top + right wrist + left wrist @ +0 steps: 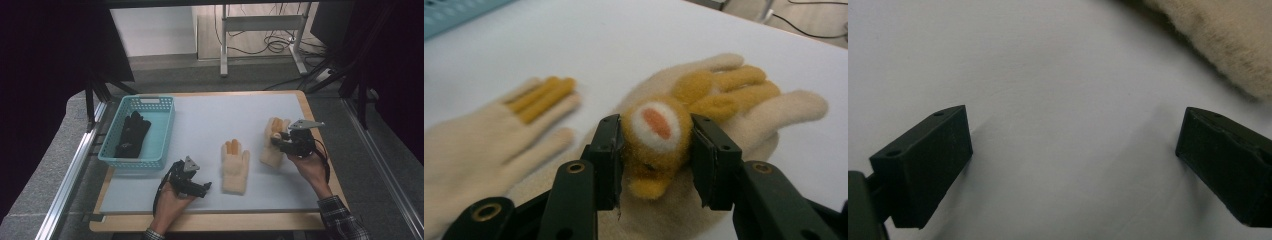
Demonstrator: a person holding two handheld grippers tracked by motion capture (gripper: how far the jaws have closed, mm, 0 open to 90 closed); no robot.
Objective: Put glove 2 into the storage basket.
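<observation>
1. High view: my right gripper (276,140) sits over the right-hand cream glove (272,150), pads at its orange patch. My left gripper (204,189) rests on the white mat (210,120) just beside a second cream glove (235,167); a black glove (131,134) lies in the teal basket (165,130).
2. Left gripper view: my jaws stand wide apart, nothing between them; fleece lies beyond the right pad.
3. Right gripper view: my jaws pinch the glove's orange-and-white felt figure (656,137), its fingers beyond the tips.
</observation>
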